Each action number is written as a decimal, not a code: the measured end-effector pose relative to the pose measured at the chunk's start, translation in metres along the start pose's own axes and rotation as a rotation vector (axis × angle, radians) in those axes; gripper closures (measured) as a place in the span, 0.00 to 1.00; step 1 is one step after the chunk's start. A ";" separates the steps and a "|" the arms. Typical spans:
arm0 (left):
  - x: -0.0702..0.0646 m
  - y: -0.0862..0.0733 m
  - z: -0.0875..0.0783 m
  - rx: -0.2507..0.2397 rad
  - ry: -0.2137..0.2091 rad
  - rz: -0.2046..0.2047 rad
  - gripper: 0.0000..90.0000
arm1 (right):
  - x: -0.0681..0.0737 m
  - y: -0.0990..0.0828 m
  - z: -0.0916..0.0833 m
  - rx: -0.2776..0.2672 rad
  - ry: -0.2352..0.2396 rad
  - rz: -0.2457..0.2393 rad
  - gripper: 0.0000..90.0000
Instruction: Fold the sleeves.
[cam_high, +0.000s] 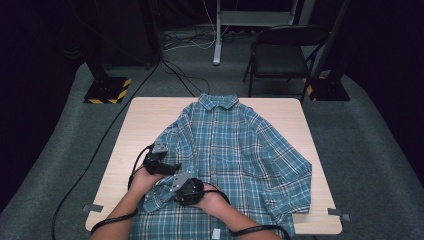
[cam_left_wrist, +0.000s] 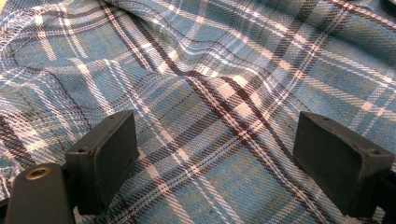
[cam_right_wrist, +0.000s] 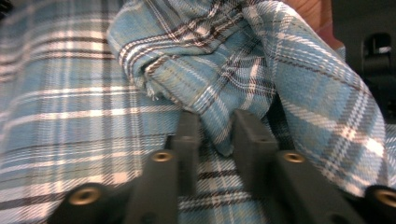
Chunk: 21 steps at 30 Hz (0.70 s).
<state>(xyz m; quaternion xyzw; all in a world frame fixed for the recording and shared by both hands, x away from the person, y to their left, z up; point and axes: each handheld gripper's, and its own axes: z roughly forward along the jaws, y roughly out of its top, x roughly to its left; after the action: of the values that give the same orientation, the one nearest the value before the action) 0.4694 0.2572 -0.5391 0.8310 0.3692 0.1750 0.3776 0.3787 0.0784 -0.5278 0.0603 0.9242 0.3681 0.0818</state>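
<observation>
A blue plaid shirt lies front up on the light wooden table, collar at the far side. Both grippers sit at its near left, by the left sleeve. My left gripper hovers open over the cloth; in the left gripper view its gripper has wide jaws with flat plaid fabric beneath and nothing between them. My right gripper is shut on a bunched fold of the sleeve. In the right gripper view the gripper has narrow jaws pinching that fold, which rises in a lump above them.
The table's left strip beside the shirt is bare wood. Grey tape tabs mark the near corners. A folding chair and black stand bases stand on the grey floor beyond the table. Cables trail from both grippers off the near edge.
</observation>
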 end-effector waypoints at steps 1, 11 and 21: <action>0.000 0.000 0.000 0.000 -0.001 -0.001 0.15 | -0.001 0.000 -0.002 0.000 0.015 0.018 0.85; 0.001 -0.001 -0.001 -0.005 -0.008 -0.012 0.15 | 0.009 -0.005 -0.019 -0.009 0.132 -0.022 0.97; 0.001 0.000 0.000 -0.001 0.008 -0.006 0.15 | 0.065 -0.039 -0.086 -0.073 0.309 -0.101 0.96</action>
<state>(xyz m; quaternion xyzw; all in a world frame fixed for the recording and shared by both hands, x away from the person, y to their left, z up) 0.4693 0.2581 -0.5391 0.8290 0.3731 0.1773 0.3770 0.2959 0.0039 -0.5001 -0.0466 0.9136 0.4019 -0.0408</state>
